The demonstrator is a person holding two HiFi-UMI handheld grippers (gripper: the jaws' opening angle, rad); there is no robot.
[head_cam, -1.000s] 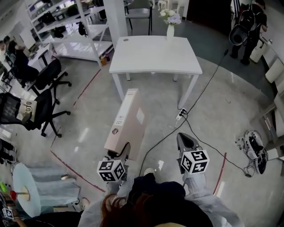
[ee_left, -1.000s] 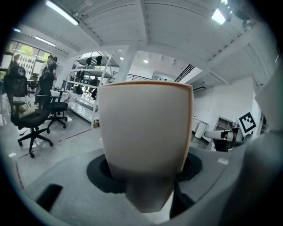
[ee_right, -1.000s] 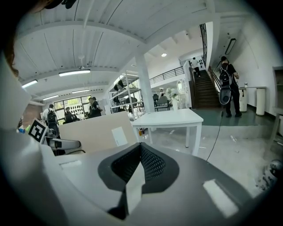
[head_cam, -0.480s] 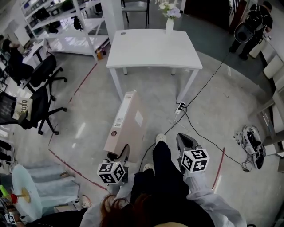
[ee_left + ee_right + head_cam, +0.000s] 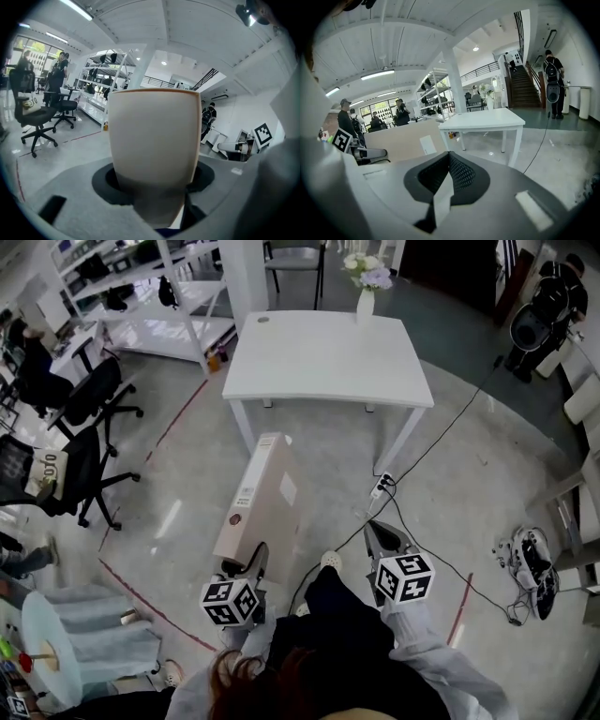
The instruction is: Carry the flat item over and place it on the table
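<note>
Left gripper point(image 5: 248, 563): fingers clamped on the near end of the beige binder point(image 5: 253, 498). I see it held out forward above the floor point(image 5: 169, 512), short of the white surface point(image 5: 328, 357). Right gripper point(image 5: 382, 540): fingers pressed together, nothing between. Vase point(image 5: 366, 302) on the surface's far edge.

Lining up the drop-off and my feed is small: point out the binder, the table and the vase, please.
binder point(image 5: 246, 499): head view, on its labelled spine.
table point(image 5: 328, 357): head view, bare middle of the white top.
vase point(image 5: 366, 305): head view, white body below the flowers.
</note>
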